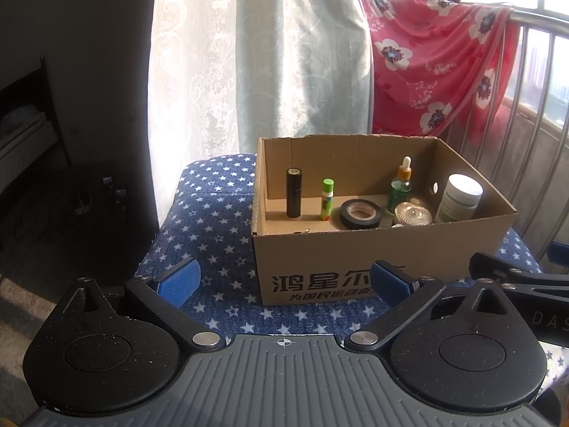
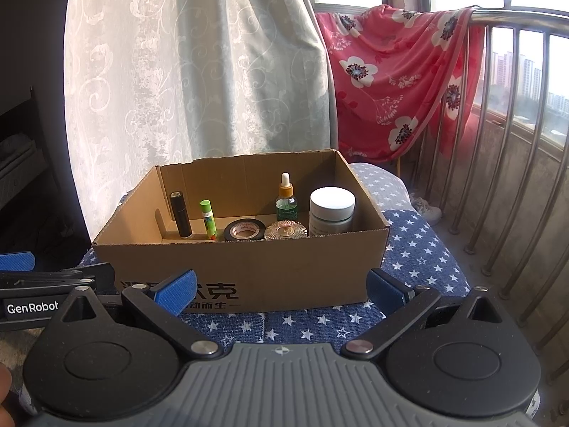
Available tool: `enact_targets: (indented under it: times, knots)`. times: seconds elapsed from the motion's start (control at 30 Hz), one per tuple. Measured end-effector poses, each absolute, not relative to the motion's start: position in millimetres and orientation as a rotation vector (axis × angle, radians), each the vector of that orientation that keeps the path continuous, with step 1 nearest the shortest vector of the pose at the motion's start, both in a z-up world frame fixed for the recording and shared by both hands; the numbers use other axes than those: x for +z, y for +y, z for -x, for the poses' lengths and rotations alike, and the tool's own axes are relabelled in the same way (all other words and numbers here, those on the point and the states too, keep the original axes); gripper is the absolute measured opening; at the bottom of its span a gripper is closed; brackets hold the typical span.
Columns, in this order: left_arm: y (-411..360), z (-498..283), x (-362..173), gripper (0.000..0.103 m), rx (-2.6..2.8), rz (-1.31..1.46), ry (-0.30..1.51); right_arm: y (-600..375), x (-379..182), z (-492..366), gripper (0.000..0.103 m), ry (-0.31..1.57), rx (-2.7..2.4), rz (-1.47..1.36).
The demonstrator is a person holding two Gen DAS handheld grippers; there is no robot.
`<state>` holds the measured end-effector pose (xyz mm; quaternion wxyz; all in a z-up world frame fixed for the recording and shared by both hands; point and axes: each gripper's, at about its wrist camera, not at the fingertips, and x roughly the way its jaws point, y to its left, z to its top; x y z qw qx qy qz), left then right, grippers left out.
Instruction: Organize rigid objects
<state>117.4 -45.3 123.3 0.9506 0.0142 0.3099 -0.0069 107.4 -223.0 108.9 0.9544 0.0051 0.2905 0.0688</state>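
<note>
An open cardboard box [image 1: 320, 252] [image 2: 249, 267] stands on a blue star-patterned cushion [image 1: 206, 220] [image 2: 416, 249]. Inside stand a black cylinder [image 1: 294, 193] [image 2: 180, 220], a green-capped stick [image 1: 326, 199] [image 2: 207, 219], a green dropper bottle [image 1: 401, 185] [image 2: 286, 197] and a white-lidded jar [image 1: 460, 197] [image 2: 331, 210]. A black tape roll [image 1: 360, 214] [image 2: 244, 230] and a round ribbed lid [image 1: 412, 214] [image 2: 285, 230] lie flat. My left gripper [image 1: 284, 283] and right gripper [image 2: 281, 286] are open and empty, just in front of the box.
A pale curtain [image 1: 249, 53] hangs behind the box. A red floral cloth [image 1: 437, 64] [image 2: 398, 71] drapes over a metal railing [image 2: 515, 142] at the right. The right gripper's arm [image 1: 515, 277] shows at the left view's right edge. Dark floor lies at the left.
</note>
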Motion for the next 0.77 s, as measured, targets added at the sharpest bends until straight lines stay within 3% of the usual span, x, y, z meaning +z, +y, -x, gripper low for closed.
enact_targets:
  times: [0.77]
  knots:
    - [-48.3, -117.5, 120.9, 0.102, -0.015, -0.026, 0.639, -225.8, 110.2, -106.0, 0.103, 0.593, 0.139, -0.011]
